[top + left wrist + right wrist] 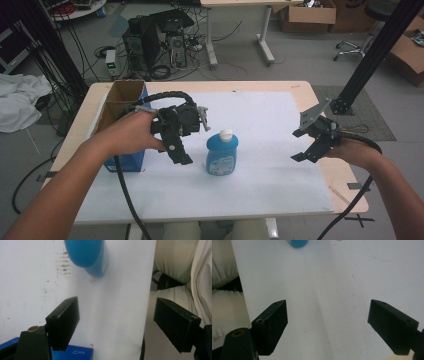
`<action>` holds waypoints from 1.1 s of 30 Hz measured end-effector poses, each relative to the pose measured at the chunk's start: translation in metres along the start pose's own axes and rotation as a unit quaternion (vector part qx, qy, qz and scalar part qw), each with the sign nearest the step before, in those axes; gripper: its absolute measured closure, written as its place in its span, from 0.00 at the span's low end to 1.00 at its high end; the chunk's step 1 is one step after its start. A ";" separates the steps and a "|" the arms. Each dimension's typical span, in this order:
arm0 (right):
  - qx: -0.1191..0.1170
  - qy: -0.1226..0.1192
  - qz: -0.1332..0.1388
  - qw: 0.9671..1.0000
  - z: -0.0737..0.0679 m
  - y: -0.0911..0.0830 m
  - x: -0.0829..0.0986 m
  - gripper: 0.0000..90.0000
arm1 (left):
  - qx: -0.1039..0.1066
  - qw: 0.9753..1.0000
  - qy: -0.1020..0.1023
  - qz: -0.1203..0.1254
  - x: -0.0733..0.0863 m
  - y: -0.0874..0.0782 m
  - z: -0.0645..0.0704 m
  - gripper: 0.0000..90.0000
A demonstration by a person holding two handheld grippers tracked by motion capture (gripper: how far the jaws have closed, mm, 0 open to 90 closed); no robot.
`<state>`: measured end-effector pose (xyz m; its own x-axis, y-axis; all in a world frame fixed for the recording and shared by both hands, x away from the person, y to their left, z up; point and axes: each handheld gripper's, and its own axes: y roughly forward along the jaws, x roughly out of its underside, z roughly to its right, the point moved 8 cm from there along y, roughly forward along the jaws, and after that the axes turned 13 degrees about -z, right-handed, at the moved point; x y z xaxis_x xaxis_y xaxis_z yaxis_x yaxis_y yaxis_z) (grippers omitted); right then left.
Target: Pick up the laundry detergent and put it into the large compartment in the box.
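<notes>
Standing upright near the middle of the white sheet (pixel 260 125) that covers the counter (pixel 305 90), the blue bottle (pixel 221 155) with its white cap (pixel 226 134) sits between the two grippers and touches neither. The left gripper (pixel 182 152) hangs just beside the bottle, on its left, with the jaws spread wide and nothing between them — in the left gripper view the bottle's blue body (pixel 86 255) lies ahead of the jaws, well clear of them. Behind that hand sits an open cardboard box (pixel 117 107) with a blue side. The right gripper (pixel 305 145) is held well apart from the bottle, over the sheet's right part, jaws likewise wide and empty — its own view catches a bit of the bottle (pixel 297 243) at the top edge.
</notes>
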<state>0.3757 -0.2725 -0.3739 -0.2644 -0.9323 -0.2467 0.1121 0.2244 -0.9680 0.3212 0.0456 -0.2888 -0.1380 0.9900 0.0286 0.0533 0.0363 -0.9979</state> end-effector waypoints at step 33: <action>0.000 0.003 0.005 1.000 -0.001 0.001 -0.001 0.18 | 0.011 1.000 0.015 -0.006 -0.080 0.009 -0.037 0.23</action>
<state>0.3752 -0.2710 -0.3748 -0.2690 -0.9282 -0.2571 0.1140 0.2344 -0.9654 0.3694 -0.0283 -0.2978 -0.1082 0.9932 0.0424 0.0292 0.0458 -0.9985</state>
